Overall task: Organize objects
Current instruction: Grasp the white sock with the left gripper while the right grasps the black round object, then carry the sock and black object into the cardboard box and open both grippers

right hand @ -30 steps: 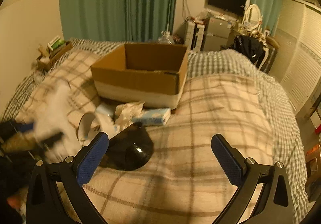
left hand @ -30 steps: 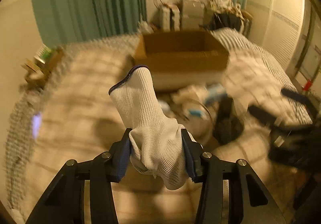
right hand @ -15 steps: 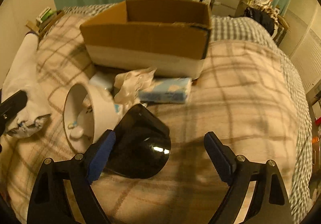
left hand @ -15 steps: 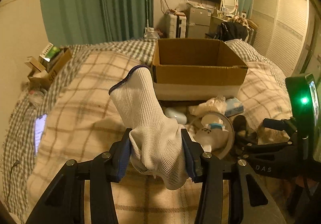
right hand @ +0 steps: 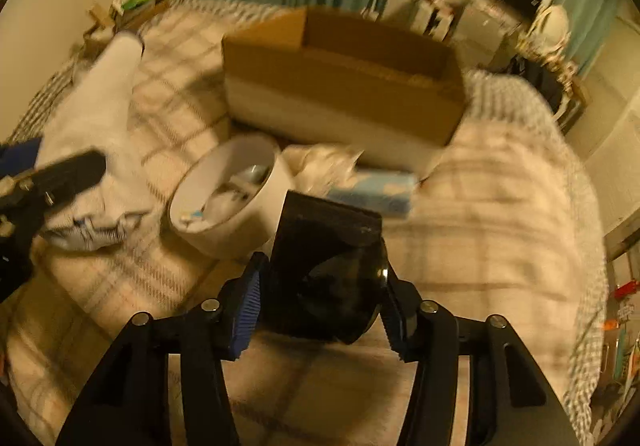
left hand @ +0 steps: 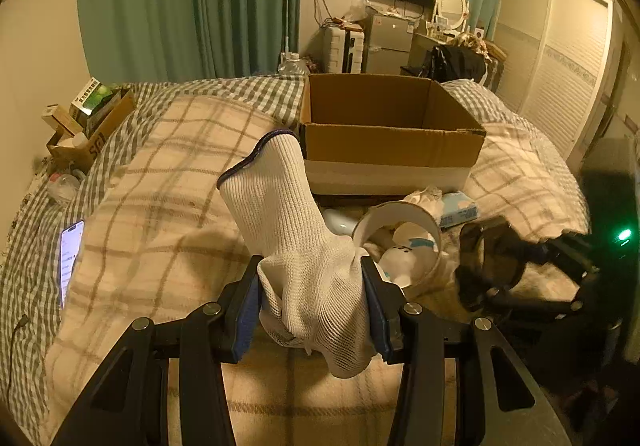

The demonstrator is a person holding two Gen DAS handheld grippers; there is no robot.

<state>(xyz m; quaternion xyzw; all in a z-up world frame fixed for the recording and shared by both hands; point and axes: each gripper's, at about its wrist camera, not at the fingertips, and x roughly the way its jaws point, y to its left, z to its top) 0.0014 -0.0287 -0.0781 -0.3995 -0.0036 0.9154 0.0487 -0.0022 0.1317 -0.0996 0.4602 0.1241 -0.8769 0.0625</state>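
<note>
My left gripper [left hand: 310,312] is shut on a white knit glove [left hand: 296,230] with a dark cuff, held above the plaid bed. The glove also shows at the left of the right wrist view [right hand: 96,118]. My right gripper [right hand: 320,302] is shut on a glossy black object [right hand: 328,266]; it shows blurred in the left wrist view [left hand: 488,266]. An open cardboard box [left hand: 384,134] stands on the bed behind, also in the right wrist view [right hand: 340,82].
A white round container [right hand: 228,198] with small items lies on its side between the grippers. A blue tissue pack [left hand: 460,208] and crumpled paper [right hand: 320,166] lie before the box. A phone [left hand: 70,258] lies at the bed's left edge.
My right gripper has moved forward and closed on the black object. My left gripper still holds the glove, and its view has shifted slightly.
</note>
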